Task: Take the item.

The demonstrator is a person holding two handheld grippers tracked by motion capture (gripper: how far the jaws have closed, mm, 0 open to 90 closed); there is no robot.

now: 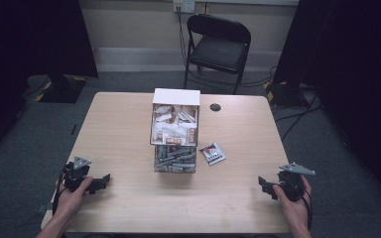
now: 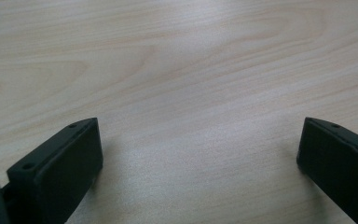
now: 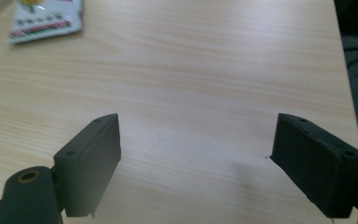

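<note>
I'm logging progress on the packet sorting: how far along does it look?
Barely started. The box at the table's middle already holds many packets. One loose packet lies beside it, untouched. The left gripper and right gripper sit open and empty near the front edge, so picking it up remains.

Table (image 1: 129,124): pale wood-grain top, smooth with a soft satin sheen, the grain running in fine streaks in both gripper views. Left gripper (image 2: 200,154) and right gripper (image 3: 198,154): jaws of matt black plastic, faintly textured, each gripper topped by a dull grey plate in the high view. Loose packet (image 1: 212,153): glossy printed wrapper; white box (image 1: 175,97): matt card, standing on a clear, shiny plastic container (image 1: 174,159); folding chair (image 1: 218,47): black padded seat with a slight sheen.
</note>
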